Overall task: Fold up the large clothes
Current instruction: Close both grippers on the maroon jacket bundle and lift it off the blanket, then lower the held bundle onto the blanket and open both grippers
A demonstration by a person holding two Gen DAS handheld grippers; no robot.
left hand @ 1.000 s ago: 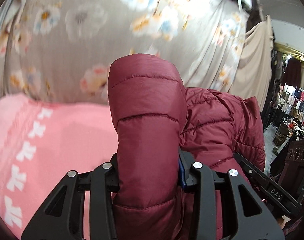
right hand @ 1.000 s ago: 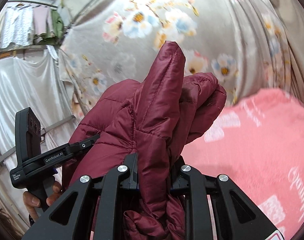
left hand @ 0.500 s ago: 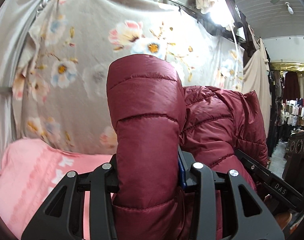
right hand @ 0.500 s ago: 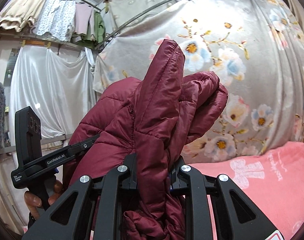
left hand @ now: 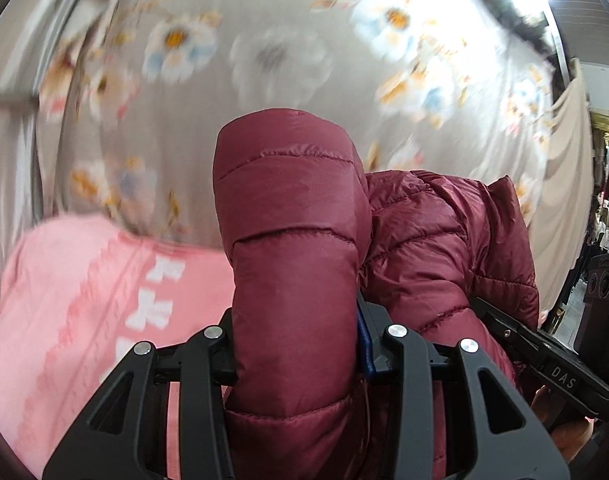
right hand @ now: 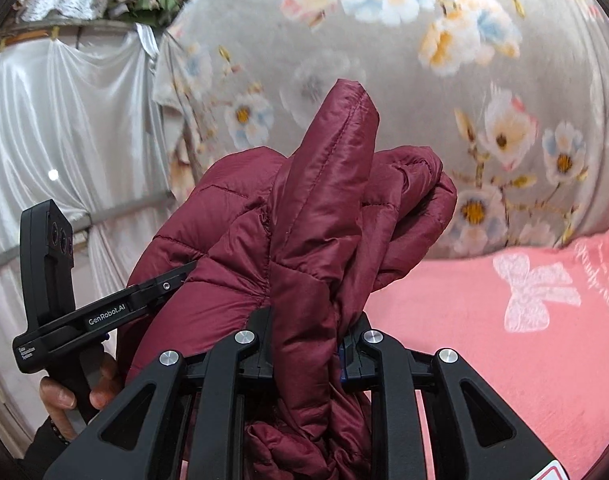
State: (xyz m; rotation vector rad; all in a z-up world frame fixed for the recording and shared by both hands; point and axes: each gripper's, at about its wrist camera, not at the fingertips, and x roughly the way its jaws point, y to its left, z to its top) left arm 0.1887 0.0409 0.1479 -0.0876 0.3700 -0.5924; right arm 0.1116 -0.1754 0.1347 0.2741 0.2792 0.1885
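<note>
Two grippers hold one maroon quilted jacket [left hand: 292, 264] aloft: the left gripper [left hand: 300, 344] clamps a puffy fold, the right gripper [right hand: 310, 344] pinches bunched fabric. Below lies one pink blanket [right hand: 504, 340]; beyond hangs one flowered curtain [left hand: 264, 60].

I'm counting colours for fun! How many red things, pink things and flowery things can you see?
Red: 1, the puffy jacket
Pink: 1, the blanket
Flowery: 1, the hanging sheet
Total: 3
</note>
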